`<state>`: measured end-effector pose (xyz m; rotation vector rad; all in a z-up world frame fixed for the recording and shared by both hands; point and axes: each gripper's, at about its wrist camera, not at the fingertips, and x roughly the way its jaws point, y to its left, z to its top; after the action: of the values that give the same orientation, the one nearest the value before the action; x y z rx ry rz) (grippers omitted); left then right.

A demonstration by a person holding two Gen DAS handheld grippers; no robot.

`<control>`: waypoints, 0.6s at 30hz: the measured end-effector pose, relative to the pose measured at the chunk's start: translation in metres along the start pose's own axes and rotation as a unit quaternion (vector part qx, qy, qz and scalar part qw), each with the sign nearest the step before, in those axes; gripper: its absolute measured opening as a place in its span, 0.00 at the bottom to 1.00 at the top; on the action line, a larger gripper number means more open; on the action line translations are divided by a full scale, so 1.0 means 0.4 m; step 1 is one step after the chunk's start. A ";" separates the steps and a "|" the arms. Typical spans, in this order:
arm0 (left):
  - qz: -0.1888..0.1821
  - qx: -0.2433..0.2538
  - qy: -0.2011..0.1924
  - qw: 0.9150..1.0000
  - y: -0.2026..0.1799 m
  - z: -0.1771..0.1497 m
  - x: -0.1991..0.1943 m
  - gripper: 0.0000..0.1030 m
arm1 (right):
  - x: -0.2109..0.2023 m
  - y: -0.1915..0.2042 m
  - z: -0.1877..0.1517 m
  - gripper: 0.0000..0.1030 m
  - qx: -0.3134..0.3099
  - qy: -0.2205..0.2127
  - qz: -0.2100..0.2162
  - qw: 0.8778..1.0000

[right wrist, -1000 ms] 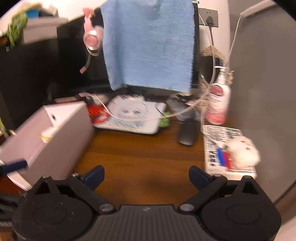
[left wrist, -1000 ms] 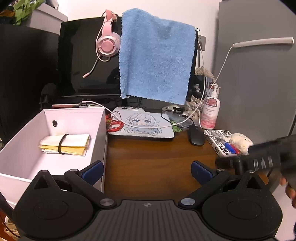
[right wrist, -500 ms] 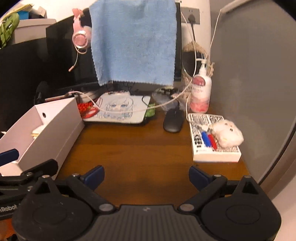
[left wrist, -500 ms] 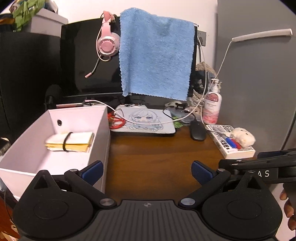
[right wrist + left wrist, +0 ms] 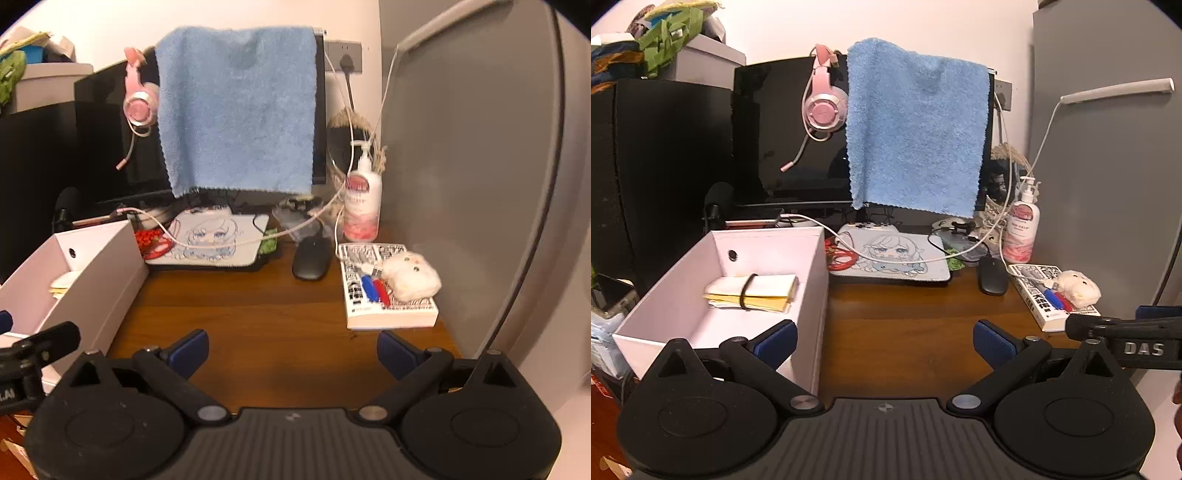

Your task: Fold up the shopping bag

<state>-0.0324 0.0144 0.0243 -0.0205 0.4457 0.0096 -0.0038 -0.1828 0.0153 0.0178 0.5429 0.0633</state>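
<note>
Both grippers were held released, jaws spread wide, nothing between them: left gripper hovered over the near edge of the dark brown wooden desk, right gripper beside it, further right. The folded cream-and-yellow shopping bag bound with a black band was lying in the open white cardboard box at the left, probably parked there as the finished fold. Bare desk was left open between the box wall and the white paperback book at right; far side was crowded by the printed mouse pad and black mouse. A grey panel closed off the right
</note>
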 end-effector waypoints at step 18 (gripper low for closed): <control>0.013 -0.013 0.013 1.000 0.012 0.006 -0.013 0.99 | -0.071 0.055 -0.004 0.95 -0.017 -0.034 0.024 0.999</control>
<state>-0.0362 0.0191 0.0286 -0.0407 0.4714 0.0411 -0.0301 -0.1625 0.0294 -0.0003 0.4737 0.1183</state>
